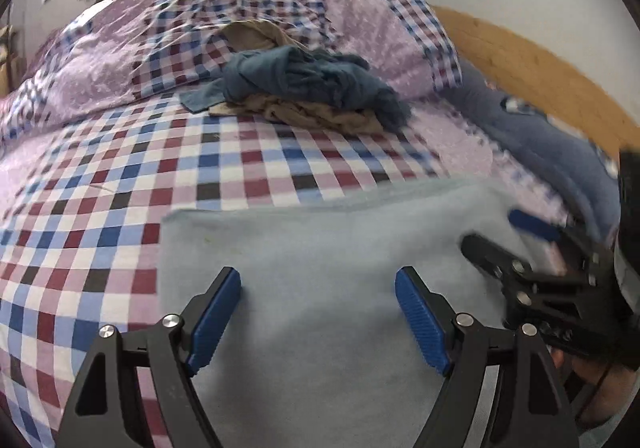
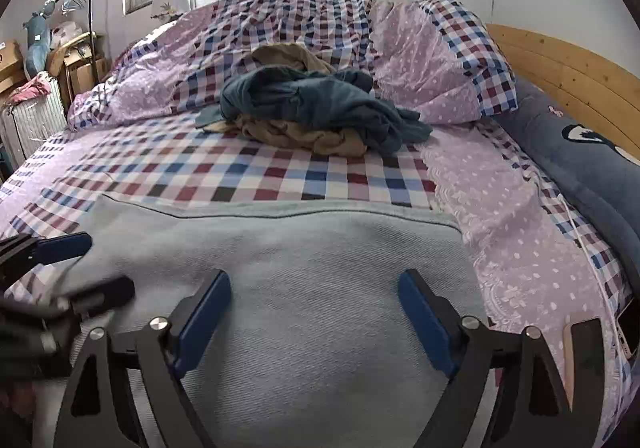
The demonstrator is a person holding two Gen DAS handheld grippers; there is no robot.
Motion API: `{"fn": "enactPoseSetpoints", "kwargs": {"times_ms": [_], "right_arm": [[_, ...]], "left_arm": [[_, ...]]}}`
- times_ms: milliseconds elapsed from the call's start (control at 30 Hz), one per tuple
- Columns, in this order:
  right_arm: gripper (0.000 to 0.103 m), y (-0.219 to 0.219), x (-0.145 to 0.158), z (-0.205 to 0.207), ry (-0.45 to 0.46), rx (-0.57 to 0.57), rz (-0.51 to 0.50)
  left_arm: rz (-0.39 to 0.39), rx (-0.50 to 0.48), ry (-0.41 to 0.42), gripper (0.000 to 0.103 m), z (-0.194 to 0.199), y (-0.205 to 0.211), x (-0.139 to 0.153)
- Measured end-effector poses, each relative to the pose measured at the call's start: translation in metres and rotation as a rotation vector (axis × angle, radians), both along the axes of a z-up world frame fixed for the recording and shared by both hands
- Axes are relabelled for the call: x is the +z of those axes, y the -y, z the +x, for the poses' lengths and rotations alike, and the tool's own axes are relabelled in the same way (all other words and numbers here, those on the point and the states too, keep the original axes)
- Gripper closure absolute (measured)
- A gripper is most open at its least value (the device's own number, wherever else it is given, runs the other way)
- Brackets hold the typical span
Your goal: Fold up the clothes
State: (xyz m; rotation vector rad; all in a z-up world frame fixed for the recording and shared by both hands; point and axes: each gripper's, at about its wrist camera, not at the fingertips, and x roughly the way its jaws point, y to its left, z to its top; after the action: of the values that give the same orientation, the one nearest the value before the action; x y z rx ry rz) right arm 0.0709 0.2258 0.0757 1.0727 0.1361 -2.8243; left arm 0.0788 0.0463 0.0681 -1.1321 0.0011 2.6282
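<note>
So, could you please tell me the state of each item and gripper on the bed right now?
Light blue garment: spread flat, unheld.
Dark teal garment: crumpled, on top.
Tan garment: crumpled underneath.
Quilt: bunched up.
Left hand-held gripper: open.
Right hand-held gripper: open.

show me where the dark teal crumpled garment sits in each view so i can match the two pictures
Left wrist view: the dark teal garment lies upper centre, on the tan clothes, beyond the light blue garment.
Right wrist view: the same garment lies upper centre, again on the tan clothes.
Shared landmark: the wooden headboard, at the right in both.
</note>
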Motion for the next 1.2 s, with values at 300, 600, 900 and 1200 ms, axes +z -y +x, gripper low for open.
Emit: {"fn": "enactPoseSetpoints", "kwargs": {"times_ms": [300, 600, 900, 1200], "right_arm": [[0.009, -0.002, -0.014, -0.002, -0.018, -0.002, -0.015], [0.008, -0.004, -0.006, 0.011, -0.037, -0.033, -0.01], [0.008, 0.002, 0.011, 0.082, -0.071, -0.043, -0.03], [0.008, 0.009, 0.005, 0.138, -0.029, -0.027, -0.029]], "left_arm": [[0.001, 0.0, -0.032, 0.014, 0.002, -0.002, -0.018], [-0.026, 0.009, -0.043, 0.013, 0.013, -0.003, -0.013], [-0.009, -0.006, -0.083, 0.013, 0.082, 0.002, -0.002], [-0.102, -0.059, -0.054, 0.013, 0.15, -0.014, -0.015]]}}
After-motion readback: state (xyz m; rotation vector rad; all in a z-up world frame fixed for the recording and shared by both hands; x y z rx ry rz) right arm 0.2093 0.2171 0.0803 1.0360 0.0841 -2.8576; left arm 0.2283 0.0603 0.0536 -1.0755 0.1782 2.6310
